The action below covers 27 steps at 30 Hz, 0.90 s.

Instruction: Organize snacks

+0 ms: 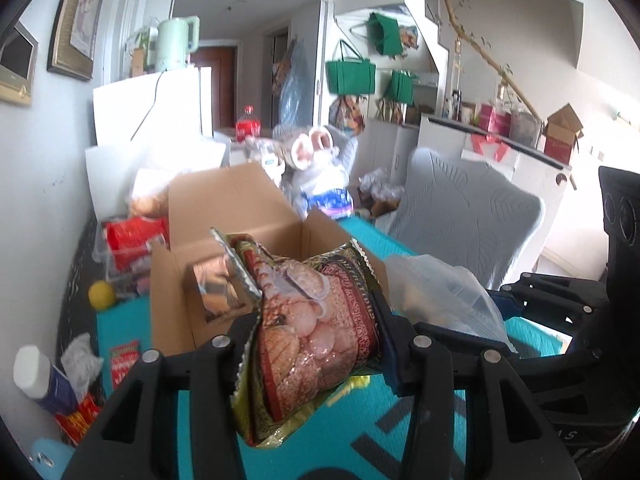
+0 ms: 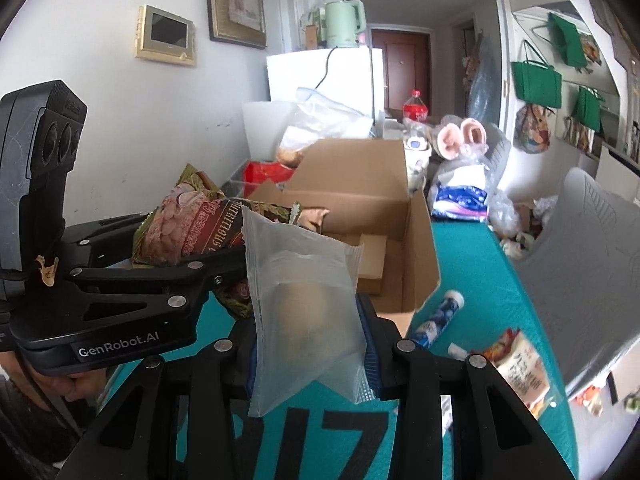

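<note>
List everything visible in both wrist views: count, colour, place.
snack bag: 1, red-gold print, clamped in left gripper, near the box
frosted pouch: 1, translucent white, clamped in right gripper
cardboard box: 1, brown, open, on the teal mat
teal mat: 1, teal with dark lettering, covers the table
tube: 1, blue-white, on mat right of box
small packet: 1, white-orange, mat's right edge
yellow ball: 1, left of box
clear bin: 1, red packs inside, behind ball
cola bottle: 1, red, background
kettle: 1, pale green, on white fridge
green bags: 3, hung on wall
left gripper: black, shut
right gripper: black, shut
</note>
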Each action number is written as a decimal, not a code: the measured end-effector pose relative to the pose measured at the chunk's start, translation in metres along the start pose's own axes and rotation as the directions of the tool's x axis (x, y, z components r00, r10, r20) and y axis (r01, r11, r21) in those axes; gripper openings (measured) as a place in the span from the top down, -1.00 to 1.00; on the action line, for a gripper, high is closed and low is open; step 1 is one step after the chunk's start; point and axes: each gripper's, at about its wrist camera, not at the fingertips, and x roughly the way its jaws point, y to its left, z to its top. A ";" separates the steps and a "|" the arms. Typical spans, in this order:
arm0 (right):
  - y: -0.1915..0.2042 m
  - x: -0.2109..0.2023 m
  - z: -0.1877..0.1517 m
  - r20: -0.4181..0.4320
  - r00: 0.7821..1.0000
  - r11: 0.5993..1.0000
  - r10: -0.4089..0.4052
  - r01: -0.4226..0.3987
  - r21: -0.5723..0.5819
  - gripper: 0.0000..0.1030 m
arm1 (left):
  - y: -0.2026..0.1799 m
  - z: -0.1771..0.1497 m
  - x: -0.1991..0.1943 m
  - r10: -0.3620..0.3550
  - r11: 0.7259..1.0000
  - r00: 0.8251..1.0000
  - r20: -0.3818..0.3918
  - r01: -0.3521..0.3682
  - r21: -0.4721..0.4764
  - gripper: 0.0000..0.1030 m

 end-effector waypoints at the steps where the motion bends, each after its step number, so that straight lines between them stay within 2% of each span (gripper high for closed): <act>1: -0.001 0.000 0.007 0.012 1.000 1.000 0.003 -0.003 -0.004 0.25 | 0.002 0.006 0.000 0.005 1.000 1.000 0.014 -0.005 0.002 0.11; 8: -0.008 0.013 0.049 0.065 0.998 0.999 -0.008 0.010 -0.033 0.25 | 0.018 0.039 0.009 0.044 0.999 0.995 0.093 -0.042 -0.025 0.11; 13: -0.015 0.028 0.074 0.109 0.994 0.998 -0.004 0.011 -0.062 0.25 | 0.032 0.060 0.022 0.093 0.995 0.984 0.154 -0.086 -0.053 0.11; 20: -0.028 0.067 0.108 0.122 0.992 0.998 0.040 -0.033 -0.052 0.25 | 0.060 0.087 0.046 0.147 0.988 0.969 0.197 -0.133 -0.082 0.10; 24: -0.030 0.090 0.120 0.125 0.989 0.995 0.083 -0.076 -0.060 0.25 | 0.082 0.091 0.062 0.163 0.981 0.966 0.199 -0.137 -0.137 0.10; 27: -0.029 0.112 0.124 0.116 0.990 0.995 0.081 -0.073 -0.067 0.24 | 0.094 0.088 0.082 0.181 0.976 0.969 0.166 -0.156 -0.152 0.10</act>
